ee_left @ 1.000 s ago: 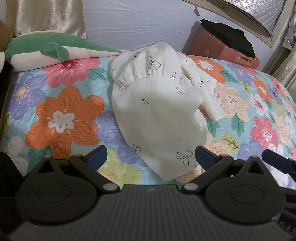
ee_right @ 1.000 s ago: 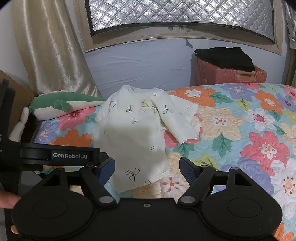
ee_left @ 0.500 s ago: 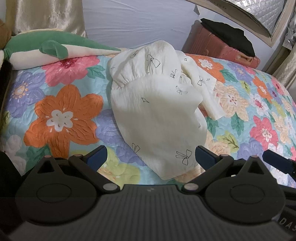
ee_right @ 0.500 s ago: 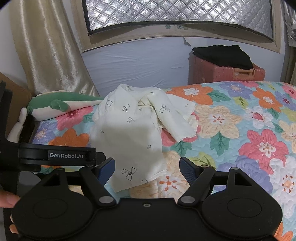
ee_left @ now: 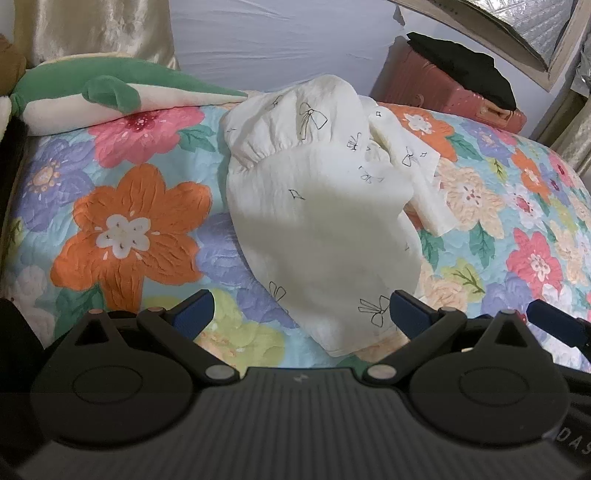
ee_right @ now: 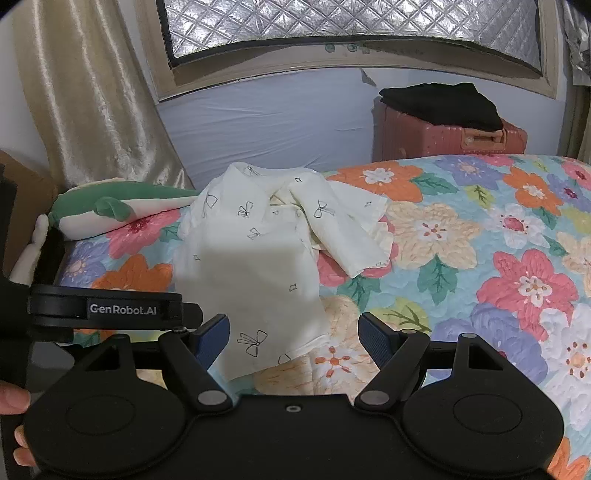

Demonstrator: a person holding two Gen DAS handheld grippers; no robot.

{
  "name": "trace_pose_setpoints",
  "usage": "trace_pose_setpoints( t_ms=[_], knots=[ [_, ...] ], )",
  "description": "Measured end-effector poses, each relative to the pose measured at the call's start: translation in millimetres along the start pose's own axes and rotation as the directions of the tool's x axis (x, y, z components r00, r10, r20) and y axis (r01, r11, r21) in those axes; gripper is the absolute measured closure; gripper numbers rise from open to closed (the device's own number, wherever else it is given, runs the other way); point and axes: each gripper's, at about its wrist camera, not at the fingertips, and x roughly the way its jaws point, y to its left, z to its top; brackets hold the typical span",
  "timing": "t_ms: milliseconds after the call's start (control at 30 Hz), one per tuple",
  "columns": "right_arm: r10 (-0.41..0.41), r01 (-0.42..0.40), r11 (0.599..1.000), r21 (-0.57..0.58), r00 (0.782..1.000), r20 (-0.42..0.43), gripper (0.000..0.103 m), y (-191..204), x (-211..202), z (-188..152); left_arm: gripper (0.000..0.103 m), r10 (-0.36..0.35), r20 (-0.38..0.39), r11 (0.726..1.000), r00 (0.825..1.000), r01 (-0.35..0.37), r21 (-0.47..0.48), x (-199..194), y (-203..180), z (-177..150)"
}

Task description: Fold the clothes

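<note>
A bed covered by a floral quilt fills both views, with a pale blue wall behind it and a foil-covered window above. A gold curtain hangs at 10 o'clock in the right wrist view. A green and white plush toy lies along the far edge of the quilt at 11 o'clock, and a pink suitcase with a folded black garment on top stands beyond the bed at 1 o'clock.

The white shirt, printed with small black bows, lies crumpled on the quilt near the centre, its collar end toward 12 o'clock and its hem toward 6 o'clock, one sleeve spread out toward 3 o'clock.

The left gripper hovers at the hem with its blue-padded fingers spread wide, holding nothing. The right gripper is likewise wide apart and empty, the hem corner lying between its fingers. Fingertips of a hand show at 8 o'clock in the right wrist view.
</note>
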Motion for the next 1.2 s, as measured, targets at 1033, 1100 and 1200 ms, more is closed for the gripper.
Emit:
trace_pose_setpoints(
  t_ms=[1033,1100,1200],
  knots=[
    [0.259,-0.229,0.901,0.369,0.965,-0.032,0.013,-82.2,158.5,85.4,0.001,-0.052,-0.064,0.985,0.997,0.041,-0.169,114.2,41.5,70.7],
    [0.255,-0.219,0.889,0.403,0.966,-0.036,0.013,-91.2,178.1,87.8,0.001,-0.042,-0.116,0.975,0.992,0.015,-0.221,132.2,50.0,63.0],
    [0.223,-0.186,0.894,0.408,0.974,-0.045,0.013,-98.1,203.5,90.3,0.003,-0.071,-0.122,0.971,0.990,0.041,-0.234,140.8,52.5,59.9]
  ],
)
